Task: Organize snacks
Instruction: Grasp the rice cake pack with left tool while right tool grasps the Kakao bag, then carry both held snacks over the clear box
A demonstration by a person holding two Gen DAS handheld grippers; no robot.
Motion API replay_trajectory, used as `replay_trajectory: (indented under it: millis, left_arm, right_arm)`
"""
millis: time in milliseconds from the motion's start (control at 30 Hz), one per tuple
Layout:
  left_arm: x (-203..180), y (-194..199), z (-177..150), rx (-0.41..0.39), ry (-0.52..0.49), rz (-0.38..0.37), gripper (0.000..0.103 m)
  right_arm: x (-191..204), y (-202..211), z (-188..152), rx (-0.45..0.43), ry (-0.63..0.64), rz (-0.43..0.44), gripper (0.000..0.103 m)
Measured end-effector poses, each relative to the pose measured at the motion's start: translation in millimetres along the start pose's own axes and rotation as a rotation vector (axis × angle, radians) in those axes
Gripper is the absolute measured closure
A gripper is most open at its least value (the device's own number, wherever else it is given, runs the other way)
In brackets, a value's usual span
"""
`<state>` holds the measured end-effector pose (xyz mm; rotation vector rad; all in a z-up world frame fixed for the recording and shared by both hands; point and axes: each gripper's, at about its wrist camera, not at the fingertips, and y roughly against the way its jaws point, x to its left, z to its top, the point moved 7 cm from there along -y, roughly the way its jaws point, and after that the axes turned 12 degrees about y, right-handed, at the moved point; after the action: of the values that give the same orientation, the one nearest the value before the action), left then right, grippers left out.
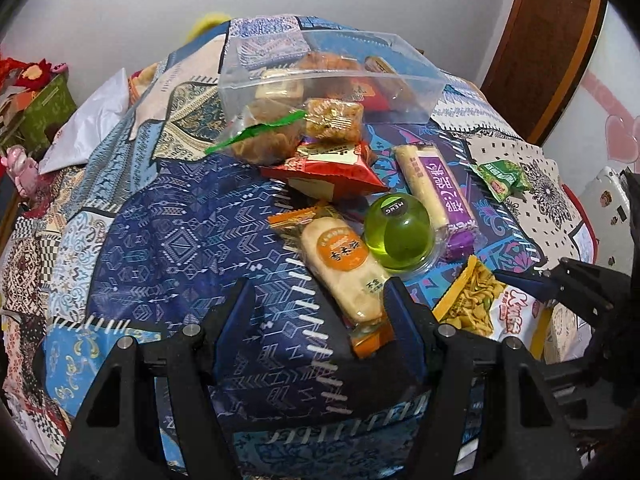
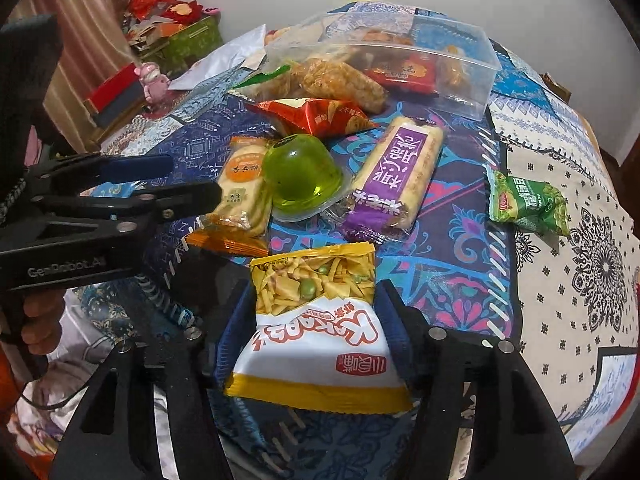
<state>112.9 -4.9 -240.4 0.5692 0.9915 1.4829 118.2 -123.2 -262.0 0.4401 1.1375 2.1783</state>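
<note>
My right gripper (image 2: 315, 300) is shut on a white and yellow snack bag (image 2: 316, 320), with a pad against each side, low over the patterned tablecloth (image 2: 452, 264). The same bag (image 1: 476, 304) shows at the right of the left wrist view. My left gripper (image 1: 319, 290) stands open just above the cloth. An orange rice cracker packet (image 1: 340, 264) lies beside its right finger, not squeezed. Beyond are a green jelly cup (image 1: 400, 236), a purple bar (image 1: 432, 184), a red packet (image 1: 332, 168) and a green pea packet (image 1: 502, 176). A clear container (image 1: 400, 92) at the back holds several snacks.
Loose fried snacks in clear wrap (image 1: 264, 136) lie in front of the container. A white plastic bag (image 1: 88, 120), a green box (image 1: 48, 108) and a pink figurine (image 2: 152, 80) sit off the table's left. A wooden door (image 1: 552, 40) is at the back right. A hand (image 2: 40, 320) holds the left gripper.
</note>
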Motion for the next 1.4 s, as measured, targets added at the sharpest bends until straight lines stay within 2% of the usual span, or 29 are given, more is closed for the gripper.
replay_trajectory:
  millis: [333,567,633,700,767,1133,1400]
  left_arm:
    - [-11.4,-23.2,9.2,0.022,0.011,0.0,0.037]
    - [-1.7,-34.8,6.6,0.027,0.033,0.018,0.037]
    - [3.5,-33.2,6.1,0.018,0.039,0.019,0.042]
    - [9.4,-31.8,7.2,0.008,0.05,0.021,0.061]
    - [14.4,-31.0,8.4,0.004,0.061,0.015,0.068]
    - [11.3,13.3,16.4,-0.123,0.015,-0.01,0.07]
    - [4.7,44.1,39.2,-0.206,0.017,-0.048,0.07]
  right_arm:
    - [-11.7,15.6,0.8,-0.046,-0.039,-0.017,0.049]
    - [-27.3,30.0,3.8,-0.081,-0.075,-0.05,0.049]
    - [-31.7,32.8,6.0,-0.092,-0.083,-0.059,0.049]
    - [-35.4,34.6,8.5,-0.102,-0.09,-0.067,0.049]
    - [-39.5,35.4,11.9,-0.108,-0.097,-0.072,0.049]
    - [-53.6,49.6,32.0,-0.168,-0.115,-0.092,0.049]
    - [-61.2,57.9,54.9,-0.22,-0.114,-0.104,0.049]
